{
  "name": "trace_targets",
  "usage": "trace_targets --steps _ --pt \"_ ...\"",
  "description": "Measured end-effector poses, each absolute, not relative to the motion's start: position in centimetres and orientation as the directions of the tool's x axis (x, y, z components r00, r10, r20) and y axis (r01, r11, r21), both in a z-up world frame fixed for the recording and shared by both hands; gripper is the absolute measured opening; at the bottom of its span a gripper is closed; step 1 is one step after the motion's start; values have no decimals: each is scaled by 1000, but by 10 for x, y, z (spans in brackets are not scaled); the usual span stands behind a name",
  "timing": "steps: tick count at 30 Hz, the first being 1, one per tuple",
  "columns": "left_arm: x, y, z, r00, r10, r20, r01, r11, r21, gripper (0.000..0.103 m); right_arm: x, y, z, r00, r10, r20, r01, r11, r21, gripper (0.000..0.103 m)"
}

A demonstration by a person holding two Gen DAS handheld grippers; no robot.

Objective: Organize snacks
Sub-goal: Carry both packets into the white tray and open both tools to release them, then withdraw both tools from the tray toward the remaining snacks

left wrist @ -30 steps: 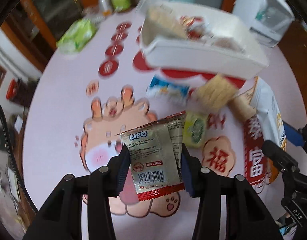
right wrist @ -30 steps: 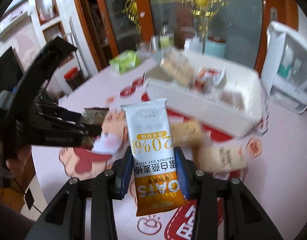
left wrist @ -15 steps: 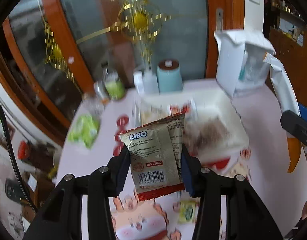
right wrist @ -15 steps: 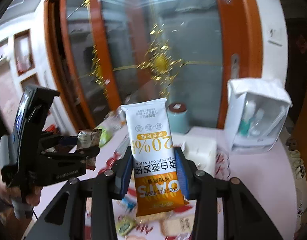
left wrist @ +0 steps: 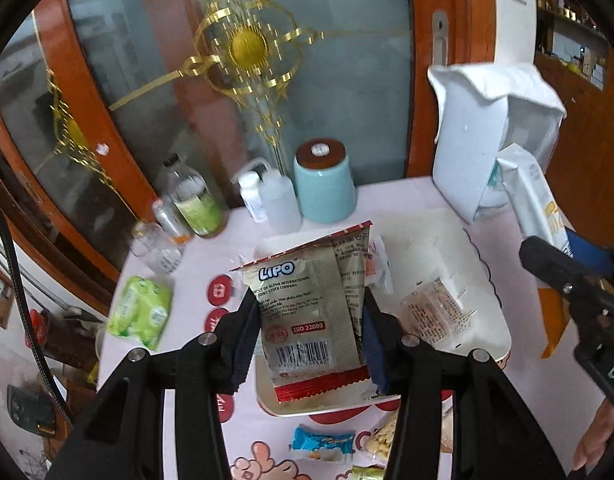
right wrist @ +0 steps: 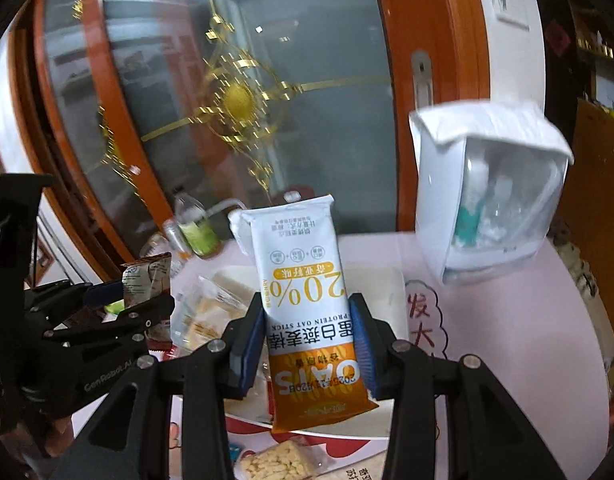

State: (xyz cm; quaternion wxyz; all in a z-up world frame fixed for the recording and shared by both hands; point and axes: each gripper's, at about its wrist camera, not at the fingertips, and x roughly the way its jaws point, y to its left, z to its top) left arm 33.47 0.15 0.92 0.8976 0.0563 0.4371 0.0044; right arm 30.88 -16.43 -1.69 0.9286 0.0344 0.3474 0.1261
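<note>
My left gripper is shut on a grey LiPO snack packet with a red edge, held above the white tray. In the tray lie clear-wrapped snacks. My right gripper is shut on a white and orange oat stick packet, also over the white tray. In the right wrist view the left gripper shows at the left with its LiPO packet. The oat stick packet shows at the right edge of the left wrist view.
At the table's back stand a light blue canister, bottles and a white lidded box. A green pack lies at the left. Loose snacks, a blue packet and a rice cracker, lie in front of the tray.
Both grippers have risen and moved toward the tray with their packets held. The view swung from the tabletop up to the door, then came over the tray.
</note>
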Motion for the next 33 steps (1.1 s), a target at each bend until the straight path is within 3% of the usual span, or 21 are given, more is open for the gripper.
trace_targets --steps 5,8,10,12,17,33 --pt "360 -2 -27 560 36 -828 50 996 77 46 328 -160 -44 684 232 -692 -176 972 153 44" --pt "371 -2 -46 524 20 -852 45 998 51 52 339 -157 -61 648 233 -725 -163 972 166 45" --pt "378 -2 -57 485 -17 -874 60 998 14 89 342 -158 -67 634 227 -739 -145 974 174 47" --pt "381 1 -63 476 1 -880 37 999 21 94 345 -160 -71 621 234 -748 -140 972 187 53" --pt "377 10 -64 475 -47 -879 42 999 -30 96 341 -164 -68 624 229 -747 -138 973 182 58" --pt "348 14 -42 514 -13 -858 48 999 14 96 316 -165 -52 626 229 -746 -161 973 163 58"
